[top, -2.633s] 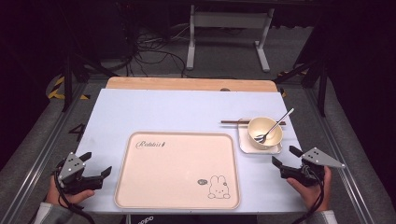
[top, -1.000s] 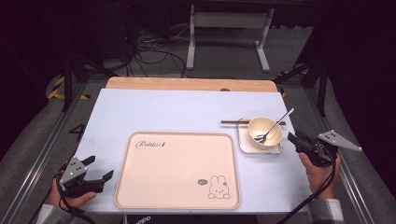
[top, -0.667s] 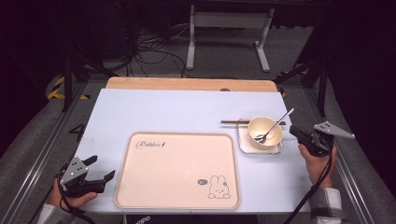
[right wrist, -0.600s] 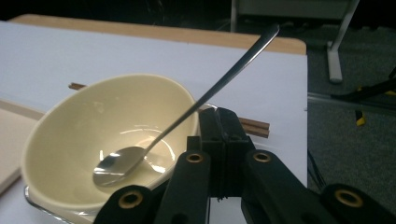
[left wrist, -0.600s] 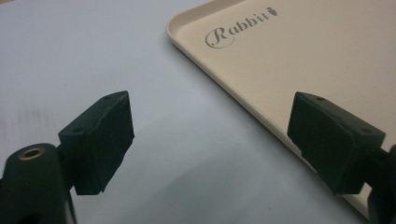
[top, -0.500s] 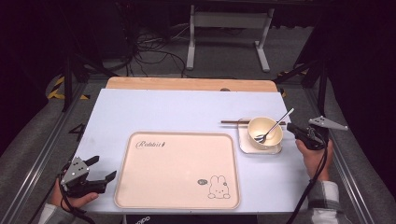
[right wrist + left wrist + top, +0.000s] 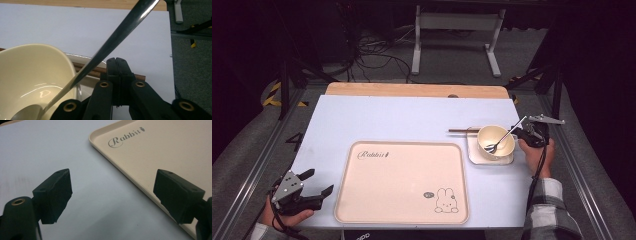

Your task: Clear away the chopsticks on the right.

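A cream bowl [image 7: 499, 148] stands on a small white square dish [image 7: 507, 160] at the right of the table. A metal spoon [image 7: 507, 135] lies in the bowl, its handle sloping up to the right. My right gripper [image 7: 519, 130] is shut just right of the bowl, under the spoon's handle. In the right gripper view the jaws [image 7: 116, 61] are pressed together with nothing between them, and the spoon handle [image 7: 112, 40] crosses above them beside the bowl [image 7: 32, 65]. My left gripper [image 7: 318, 181] stands open at the near left, empty [image 7: 112, 195], next to the pink rabbit tray [image 7: 402, 182].
Brown chopsticks [image 7: 461, 131] lie on the table left of the bowl, reaching behind it [image 7: 87, 68]. A wooden board [image 7: 412, 90] runs along the table's far edge. Metal rails border the table at both sides. The tray's corner [image 7: 140, 157] lies under the left jaws.
My right gripper has travelled from the table's near right up and left to the bowl, ending under the spoon handle. The left gripper has stayed in place.
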{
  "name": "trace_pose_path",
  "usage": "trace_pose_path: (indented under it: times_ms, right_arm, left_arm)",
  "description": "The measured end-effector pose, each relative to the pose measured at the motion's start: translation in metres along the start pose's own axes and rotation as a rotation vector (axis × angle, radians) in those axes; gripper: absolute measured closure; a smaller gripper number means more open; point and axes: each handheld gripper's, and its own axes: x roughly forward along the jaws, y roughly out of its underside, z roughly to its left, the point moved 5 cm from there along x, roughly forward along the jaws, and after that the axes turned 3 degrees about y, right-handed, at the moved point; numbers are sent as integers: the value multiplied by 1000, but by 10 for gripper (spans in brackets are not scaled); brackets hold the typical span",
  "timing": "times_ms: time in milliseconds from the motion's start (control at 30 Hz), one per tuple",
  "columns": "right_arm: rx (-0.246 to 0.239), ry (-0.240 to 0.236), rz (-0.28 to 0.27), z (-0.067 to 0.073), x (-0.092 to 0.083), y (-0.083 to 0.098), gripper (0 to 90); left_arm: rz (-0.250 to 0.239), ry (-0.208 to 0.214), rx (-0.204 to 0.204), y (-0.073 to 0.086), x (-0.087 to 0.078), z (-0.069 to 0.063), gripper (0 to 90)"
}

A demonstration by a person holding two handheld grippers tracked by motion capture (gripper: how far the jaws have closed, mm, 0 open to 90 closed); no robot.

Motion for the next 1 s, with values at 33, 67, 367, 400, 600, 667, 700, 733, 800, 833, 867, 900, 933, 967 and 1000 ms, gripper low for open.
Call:
trace_pose_path:
  times_ms: [33, 67, 367, 400, 600, 667, 700, 733, 800, 833, 867, 900, 933, 967, 1000]
  right_arm:
    - [8, 3, 0, -2, 1, 0, 900]
    - [22, 2, -6, -4, 3, -1, 900]
    - [77, -10, -12, -13, 17, -5, 900]
    - [83, -14, -19, -13, 18, -5, 900]
    - [88, -37, -7, -13, 26, -3, 900]
    - [88, -37, -5, -13, 27, -3, 900]
    - [88, -39, -2, -13, 28, -3, 900]
    - [86, -34, 6, -14, 29, -3, 900]
    - [90, -37, 8, -15, 30, -2, 900]
    - [94, -40, 13, -15, 31, -2, 900]
    - [89, -41, 24, -16, 33, -1, 900]
    - [91, -47, 24, -16, 33, 0, 900]
    - [89, -48, 25, -16, 34, 0, 900]
    - [88, -50, 28, -16, 34, 0, 900]
    - [81, -51, 34, -15, 34, 0, 900]
  left_arm:
    - [-1, -2, -3, 1, -2, 0, 161]
    - [-2, -5, -10, 2, -3, 0, 161]
    - [6, -38, -16, 10, -15, 0, 160]
    - [11, -39, -13, 10, -15, 0, 160]
    - [16, -42, -17, 13, -18, 0, 160]
    - [17, -42, -16, 14, -19, -1, 161]
    - [21, -45, -16, 14, -19, -1, 161]
    - [25, -47, -16, 16, -21, -1, 161]
    - [24, -46, -19, 16, -22, -1, 162]
    - [20, -47, -23, 16, -22, -1, 162]
    - [20, -47, -25, 17, -22, 0, 162]
    - [21, -46, -25, 17, -22, 0, 162]
    - [23, -45, -24, 17, -22, -1, 162]
    - [24, -42, -24, 16, -21, -1, 162]
    - [28, -42, -20, 16, -20, -1, 163]
